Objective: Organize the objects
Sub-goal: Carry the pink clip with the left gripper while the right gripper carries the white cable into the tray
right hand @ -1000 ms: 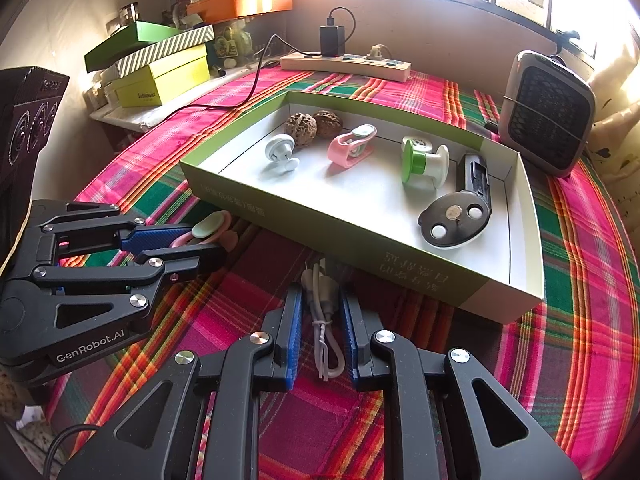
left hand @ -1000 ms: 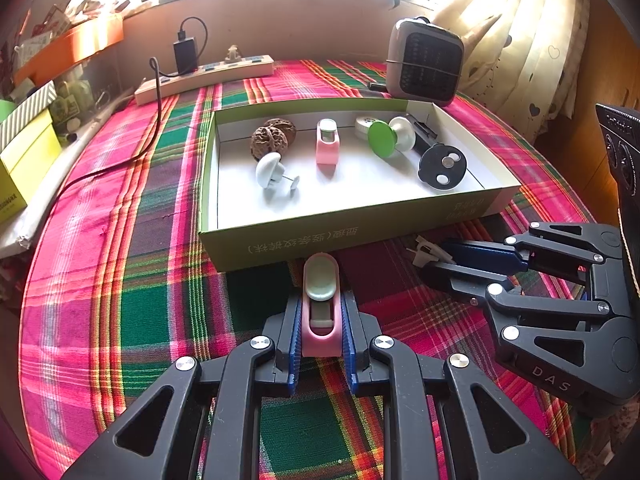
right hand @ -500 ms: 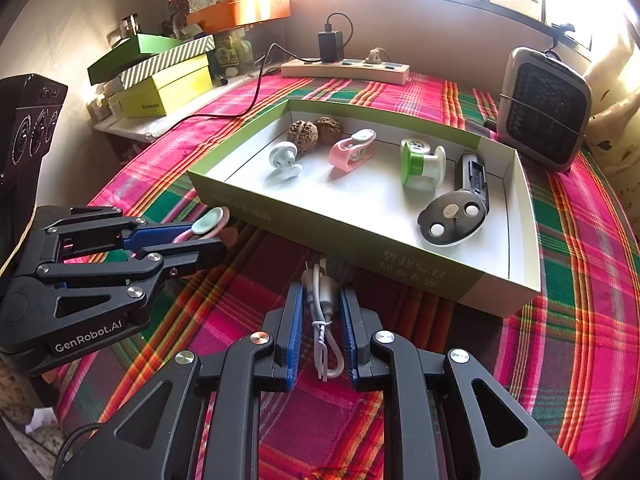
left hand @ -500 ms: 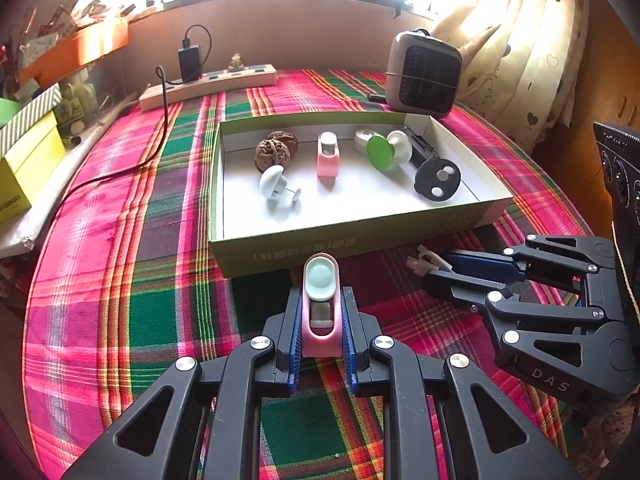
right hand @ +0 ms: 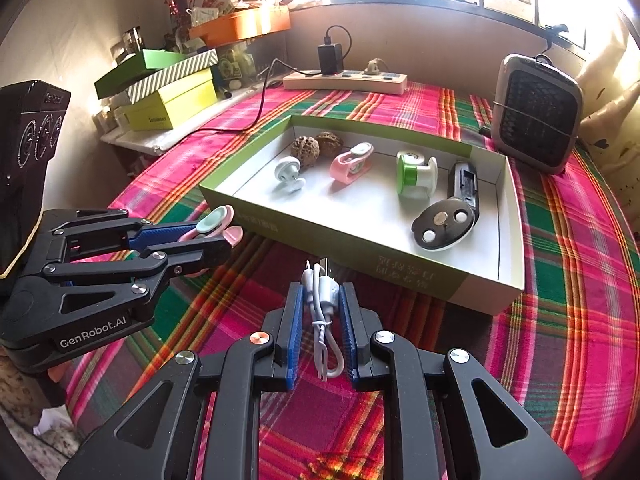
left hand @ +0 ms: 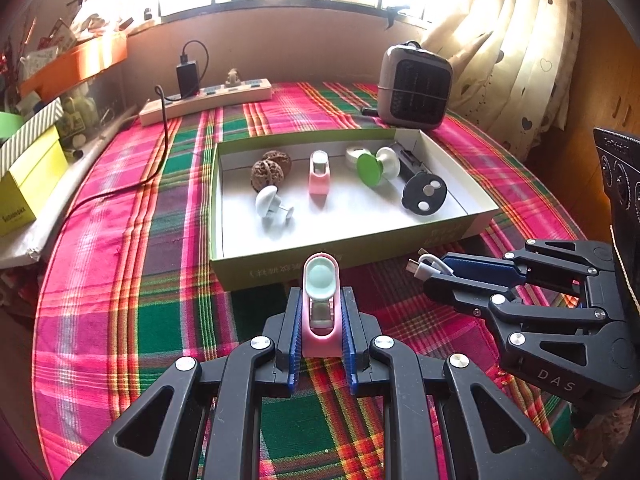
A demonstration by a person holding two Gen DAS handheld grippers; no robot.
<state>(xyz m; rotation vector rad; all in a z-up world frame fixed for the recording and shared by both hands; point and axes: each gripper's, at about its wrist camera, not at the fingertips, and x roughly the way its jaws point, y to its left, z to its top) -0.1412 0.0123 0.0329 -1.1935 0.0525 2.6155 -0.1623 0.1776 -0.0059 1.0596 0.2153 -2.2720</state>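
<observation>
- Left wrist view: your left gripper [left hand: 320,320] is clamped on a pink clip with a mint pad [left hand: 320,300], just short of the green box [left hand: 280,272]; its lower end is hidden between the pads.
- Your right gripper [right hand: 320,320] pinches a bundled white cable [right hand: 322,304]; its plug tips are hard to make out.
- Box print is unreadable.
</observation>
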